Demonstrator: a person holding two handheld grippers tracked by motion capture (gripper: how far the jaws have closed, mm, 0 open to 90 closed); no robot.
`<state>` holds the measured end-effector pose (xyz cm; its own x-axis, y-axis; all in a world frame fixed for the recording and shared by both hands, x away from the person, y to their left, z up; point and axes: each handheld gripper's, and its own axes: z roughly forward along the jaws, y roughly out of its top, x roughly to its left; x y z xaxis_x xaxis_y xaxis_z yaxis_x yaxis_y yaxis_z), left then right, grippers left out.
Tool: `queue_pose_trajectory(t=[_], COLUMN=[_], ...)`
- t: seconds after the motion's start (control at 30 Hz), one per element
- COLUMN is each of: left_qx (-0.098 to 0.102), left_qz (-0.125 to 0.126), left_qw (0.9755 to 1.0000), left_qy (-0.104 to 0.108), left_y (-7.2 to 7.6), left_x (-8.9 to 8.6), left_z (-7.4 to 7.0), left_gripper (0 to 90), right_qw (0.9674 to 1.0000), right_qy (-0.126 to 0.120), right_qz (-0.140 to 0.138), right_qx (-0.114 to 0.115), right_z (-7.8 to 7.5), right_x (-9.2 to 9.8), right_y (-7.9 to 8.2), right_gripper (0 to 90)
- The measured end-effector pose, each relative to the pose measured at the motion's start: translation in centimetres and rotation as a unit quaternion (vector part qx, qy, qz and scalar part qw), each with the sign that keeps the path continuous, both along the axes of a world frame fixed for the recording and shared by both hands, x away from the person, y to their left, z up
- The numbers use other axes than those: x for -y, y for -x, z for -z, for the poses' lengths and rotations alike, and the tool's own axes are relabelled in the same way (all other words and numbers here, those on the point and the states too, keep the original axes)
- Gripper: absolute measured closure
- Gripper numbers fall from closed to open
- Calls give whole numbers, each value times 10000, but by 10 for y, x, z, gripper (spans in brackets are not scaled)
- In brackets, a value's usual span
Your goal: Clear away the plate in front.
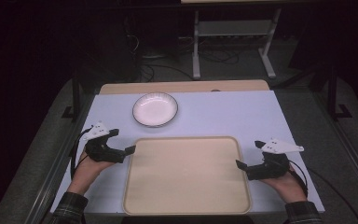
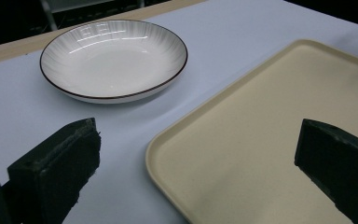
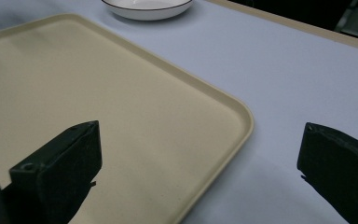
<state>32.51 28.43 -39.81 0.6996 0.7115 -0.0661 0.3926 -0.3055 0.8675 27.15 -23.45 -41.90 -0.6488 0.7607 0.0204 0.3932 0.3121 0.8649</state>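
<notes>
Your left gripper (image 1: pixel 123 141) sits just off the near-left corner region of the beige tray (image 1: pixel 186 186), its jaws spread wide and holding nothing. In the left gripper view, one jaw hangs over the pale tablecloth (image 2: pixel 18 102) and the other over the tray's flat bed, so the tray's rounded corner (image 2: pixel 168 140) lies between your jaws and a little ahead of them. Beyond that corner, ahead and toward the cloth-side jaw, rests the white bowl (image 2: pixel 114 58) with its thin dark rim — apart from the tray, with bare cloth between the two.

Your right gripper (image 1: pixel 248 154) mirrors it on the tray's other side, also opened wide and empty. From the right gripper view, one jaw is above the tray bed (image 3: pixel 98 93) and the other above the cloth (image 3: pixel 307 70); the tray's raised edge and rounded corner run between them. The bowl (image 3: pixel 147 7) shows well ahead of this gripper, past the tray's far edge, cut off by the top of the view.

From the high view, the tray lies between your two grippers, close to your edge of the table, and the bowl (image 1: pixel 154 108) sits beyond it — nearer your left gripper than your right. Your hands (image 1: pixel 89 169) grip the handles from below.
</notes>
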Motion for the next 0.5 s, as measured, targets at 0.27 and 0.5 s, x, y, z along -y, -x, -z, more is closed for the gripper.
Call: queue_pose_trajectory(t=[0.27,0.5], left_qx=[-23,-24], left_qz=[12,-11], left_qw=[9999,9999], left_qy=[97,156], left_y=[-6,-13], left_x=[-1,-3], left_z=[0,-3], left_gripper=[0,0], right_qw=[10000,10000], right_qy=[-17,-27], right_qz=[15,12], right_qx=[46,36], right_z=[-2,-2], right_x=[-4,-4], right_y=[-2,-4], right_gripper=[0,0])
